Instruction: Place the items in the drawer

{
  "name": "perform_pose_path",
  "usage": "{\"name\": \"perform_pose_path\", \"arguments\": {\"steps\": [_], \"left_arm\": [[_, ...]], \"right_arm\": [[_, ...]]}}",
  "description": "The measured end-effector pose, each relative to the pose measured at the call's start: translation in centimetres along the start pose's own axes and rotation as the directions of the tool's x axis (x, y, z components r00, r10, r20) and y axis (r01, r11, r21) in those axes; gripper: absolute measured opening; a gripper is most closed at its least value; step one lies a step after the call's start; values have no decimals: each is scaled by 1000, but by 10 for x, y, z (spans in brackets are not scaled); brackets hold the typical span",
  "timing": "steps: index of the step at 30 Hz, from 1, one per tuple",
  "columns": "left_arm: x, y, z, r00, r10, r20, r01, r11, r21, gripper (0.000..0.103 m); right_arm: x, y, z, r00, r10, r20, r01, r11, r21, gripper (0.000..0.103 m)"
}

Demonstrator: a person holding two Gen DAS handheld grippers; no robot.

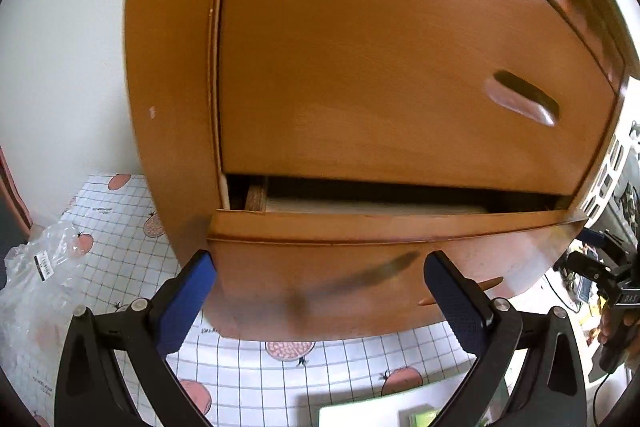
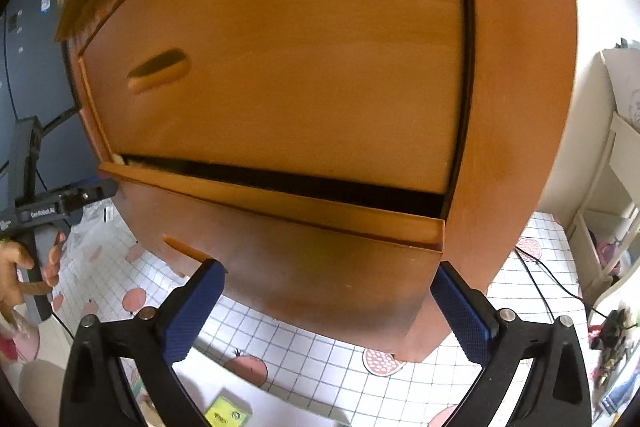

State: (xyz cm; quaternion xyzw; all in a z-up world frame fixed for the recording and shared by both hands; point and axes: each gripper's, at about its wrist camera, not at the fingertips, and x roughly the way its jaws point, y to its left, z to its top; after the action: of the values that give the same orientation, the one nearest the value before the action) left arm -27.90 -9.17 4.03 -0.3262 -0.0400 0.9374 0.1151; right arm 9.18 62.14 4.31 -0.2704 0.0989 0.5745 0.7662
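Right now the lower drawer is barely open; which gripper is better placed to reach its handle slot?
Left, narrowly. Both are open and empty, but the handle slot lies right behind one finger of the left gripper; for the right gripper it sits outside the jaws.

My left wrist camera sits just behind the left tool (image 1: 320,291), looking forward between its blue pads, very near the wooden cabinet (image 1: 172,67); the slightly open lower drawer (image 1: 360,267) lies straight ahead of the tool, the cabinet's left edge off to its left. My right wrist camera looks along the right tool (image 2: 328,303) at the same drawer (image 2: 300,259) from equally close, nearer the cabinet's right edge. Both views share the two drawer fronts, the dark gap between them and the checked tabletop (image 1: 120,219) below the tools.
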Motion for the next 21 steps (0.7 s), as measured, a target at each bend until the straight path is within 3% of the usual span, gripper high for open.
{"name": "perform_pose_path", "arguments": {"steps": [3,8,12,14,16,18,20,21], "left_arm": [[-10,2,-6,1000,7,1,-7,1000,6,103],[-27,14,-12,1000,7,1,-7,1000,-9,103],[-36,18,-17,1000,21,1,-21,1000,4,103],[-33,30,-29,1000,21,2,-21,1000,-4,103],[-47,3,-39,1000,19,6,-19,1000,-14,103],[-52,7,-38,1000,23,3,-22,1000,-15,103],[-52,-32,-54,999,33,-2,-33,999,-14,103],[-57,-33,-54,999,35,-4,-35,999,-20,103]], "right_arm": [[-9,7,-8,1000,-2,10,2,1000,8,103],[0,34,8,995,-98,5,98,995,37,103],[9,53,7,992,-127,-2,127,990,69,103],[22,59,34,980,-199,-25,200,976,90,103],[21,65,43,970,-241,-40,243,965,100,103],[22,68,41,969,-245,-39,248,962,112,103],[19,71,58,953,-297,-65,303,943,137,103],[17,69,59,952,-299,-68,306,941,142,103]]}}
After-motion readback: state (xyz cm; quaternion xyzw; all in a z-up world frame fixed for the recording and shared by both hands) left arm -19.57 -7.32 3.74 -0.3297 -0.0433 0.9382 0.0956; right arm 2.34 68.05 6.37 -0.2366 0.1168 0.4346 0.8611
